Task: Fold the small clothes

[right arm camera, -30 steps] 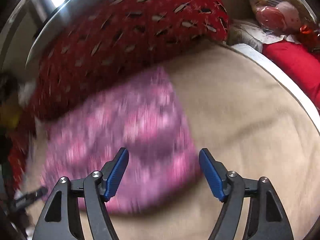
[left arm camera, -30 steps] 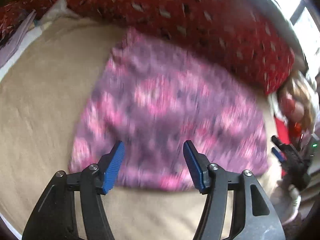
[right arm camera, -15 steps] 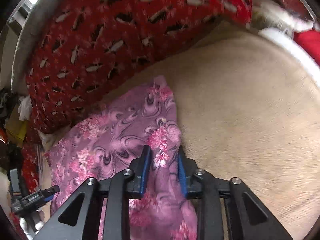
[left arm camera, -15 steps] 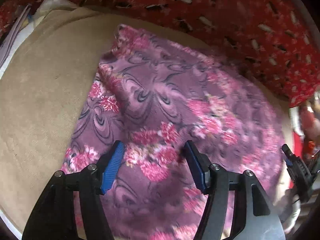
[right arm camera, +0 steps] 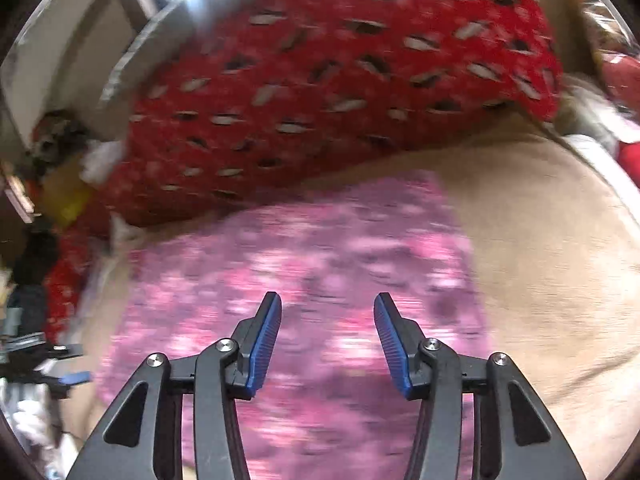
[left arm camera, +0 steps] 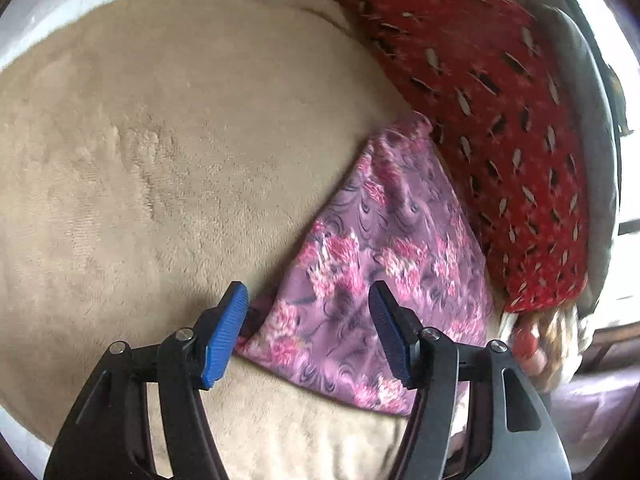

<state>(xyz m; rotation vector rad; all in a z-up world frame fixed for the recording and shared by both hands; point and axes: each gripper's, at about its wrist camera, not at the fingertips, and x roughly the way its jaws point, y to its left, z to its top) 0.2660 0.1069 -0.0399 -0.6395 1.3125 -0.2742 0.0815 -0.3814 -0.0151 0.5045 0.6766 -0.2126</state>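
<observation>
A purple cloth with pink flowers (left arm camera: 372, 264) lies flat on the beige blanket (left arm camera: 160, 160), its far corner against the red cushion. My left gripper (left arm camera: 308, 334) is open and empty, just above the cloth's near left corner. In the right wrist view the same cloth (right arm camera: 320, 264) is blurred by motion and fills the middle. My right gripper (right arm camera: 327, 344) is open and empty above the cloth. The left gripper also shows at that view's left edge (right arm camera: 52, 376).
A red patterned cushion (left arm camera: 500, 100) runs along the far side, also in the right wrist view (right arm camera: 320, 80). A white mattress edge (left arm camera: 48, 28) borders the blanket. Cluttered items (right arm camera: 52, 168) lie at the left, a red item (right arm camera: 628, 152) at the right.
My right gripper was shut on the cloth's edge half a second ago; it has opened and let go. My left gripper has swung left to the cloth's corner, staying open.
</observation>
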